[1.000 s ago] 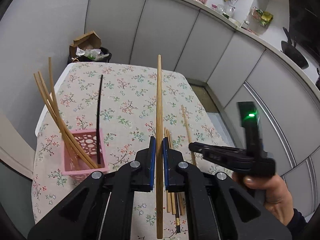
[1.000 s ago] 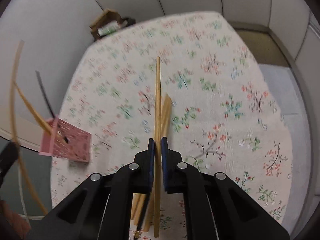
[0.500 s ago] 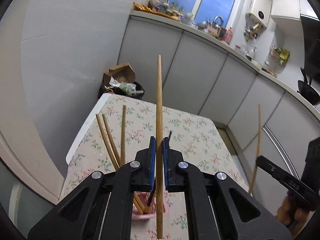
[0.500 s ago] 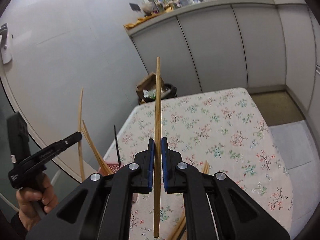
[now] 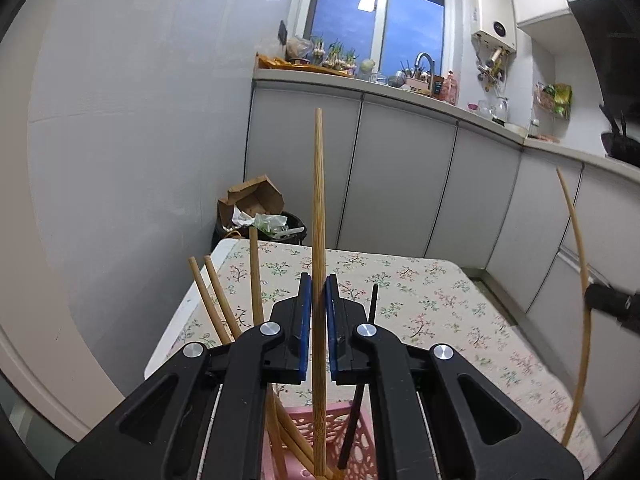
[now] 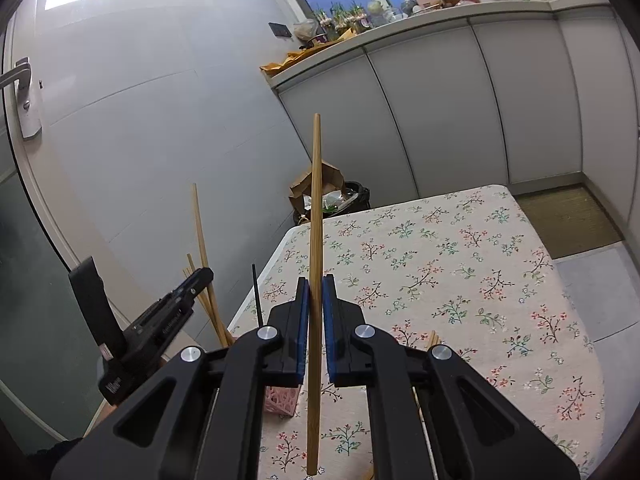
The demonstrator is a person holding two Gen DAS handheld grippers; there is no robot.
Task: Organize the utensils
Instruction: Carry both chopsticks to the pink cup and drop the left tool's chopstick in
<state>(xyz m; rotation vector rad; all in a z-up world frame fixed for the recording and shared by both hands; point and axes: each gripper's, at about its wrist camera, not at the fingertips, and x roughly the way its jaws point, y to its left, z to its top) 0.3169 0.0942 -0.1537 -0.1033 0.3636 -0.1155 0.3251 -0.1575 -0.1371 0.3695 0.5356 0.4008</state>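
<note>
left gripper [image 5: 318, 334] fingers pinching bamboo chopstick [image 5: 319, 216] mid-shaft | right gripper [image 6: 316, 330] clamping another chopstick [image 6: 315, 216] | light, stiff, slippery (gripping mid-shaft is steadying it)

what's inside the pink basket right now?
Pink basket: several bamboo chopsticks leaning left, one black chopstick. Left gripper covers its rim and most of its interior, so the count is unclear.

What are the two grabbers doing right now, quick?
Left gripper: closed on a wooden chopstick.
Right gripper: closed on another wooden chopstick.
</note>
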